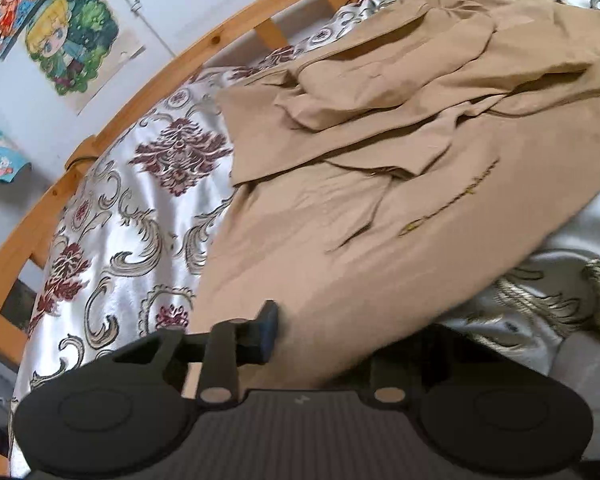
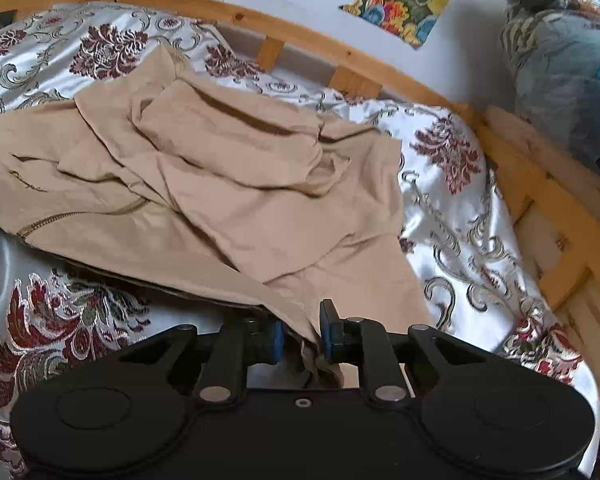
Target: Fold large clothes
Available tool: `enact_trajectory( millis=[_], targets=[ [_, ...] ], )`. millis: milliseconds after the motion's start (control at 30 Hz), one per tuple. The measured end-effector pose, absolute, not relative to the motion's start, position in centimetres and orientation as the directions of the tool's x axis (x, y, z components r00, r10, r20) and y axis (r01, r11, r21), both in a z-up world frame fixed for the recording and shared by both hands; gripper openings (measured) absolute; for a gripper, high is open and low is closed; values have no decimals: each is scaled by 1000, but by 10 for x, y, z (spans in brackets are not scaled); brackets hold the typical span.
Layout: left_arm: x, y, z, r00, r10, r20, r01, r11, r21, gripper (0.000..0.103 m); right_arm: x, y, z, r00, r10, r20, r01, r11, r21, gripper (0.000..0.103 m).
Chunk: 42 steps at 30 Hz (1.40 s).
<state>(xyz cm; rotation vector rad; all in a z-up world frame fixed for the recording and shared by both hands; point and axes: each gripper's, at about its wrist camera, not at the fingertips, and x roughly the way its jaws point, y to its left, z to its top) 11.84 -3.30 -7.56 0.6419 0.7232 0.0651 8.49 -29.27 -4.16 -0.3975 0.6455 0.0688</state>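
A large tan cotton garment with a zip and small yellow embroidered lettering [image 1: 400, 168] lies crumpled across a bed covered by a shiny white satin bedspread with maroon floral and grey scroll patterns [image 1: 140, 200]. Its upper part is bunched in loose folds toward the far edge of the bed, beside the curved pine bed rail [image 1: 204, 46]. The near hem spreads toward the bed's near edge.

The left claw [image 1: 316, 332] has the garment's near hem draped over it. Only its left blue-padded finger shows, the cloth hides the other, so I cannot tell how far it is open.

The right claw [image 2: 300, 338] stands narrowly parted, a bunched corner of the garment's hem lying between its blue pads [image 2: 278, 340].

Cartoon posters [image 1: 60, 28] hang on the white wall behind the rail.
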Motion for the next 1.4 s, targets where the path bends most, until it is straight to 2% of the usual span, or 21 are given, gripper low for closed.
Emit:
enact_trajectory(
  millis=[33, 67, 167, 233, 433, 700, 1033, 1233, 1400],
  targets=[
    [118, -32, -75, 758, 269, -594, 153, 812, 563, 15, 85, -292, -43, 794, -65, -604, -184, 921, -342, 19],
    [117, -30, -73, 759, 263, -595, 149, 820, 553, 11, 85, -292, -45, 790, -70, -609, -186, 919, -347, 19],
    [112, -27, -66, 777, 224, -588, 147, 844, 515, 3, 83, -288, -47, 784, -82, -615, -190, 912, -364, 19],
    [108, -26, -59, 797, 190, -574, 150, 857, 493, 2, 80, -286, -46, 777, -81, -624, -197, 910, -364, 15],
    [102, -23, -36, 834, 119, -539, 177, 867, 465, 2, 69, -283, -35, 791, -90, -605, -180, 911, -372, 10],
    [102, -6, 16, 848, 3, -530, 210, 916, 342, 2, 52, -299, 0, 826, -60, -560, -137, 943, -304, 8],
    [76, 20, 43, 855, -96, -509, 256, 933, 254, 2, -5, -289, 50, 851, -16, -524, -207, 909, -363, 7],
    [123, 28, 64, 839, -99, -534, 188, 976, 114, 2, 47, -291, 65, 882, -33, -470, -146, 929, -339, 7],
    [189, 20, 72, 801, -44, -596, 186, 966, 179, 2, 124, -296, 68, 888, -65, -455, -107, 934, -341, 12]
  ],
)
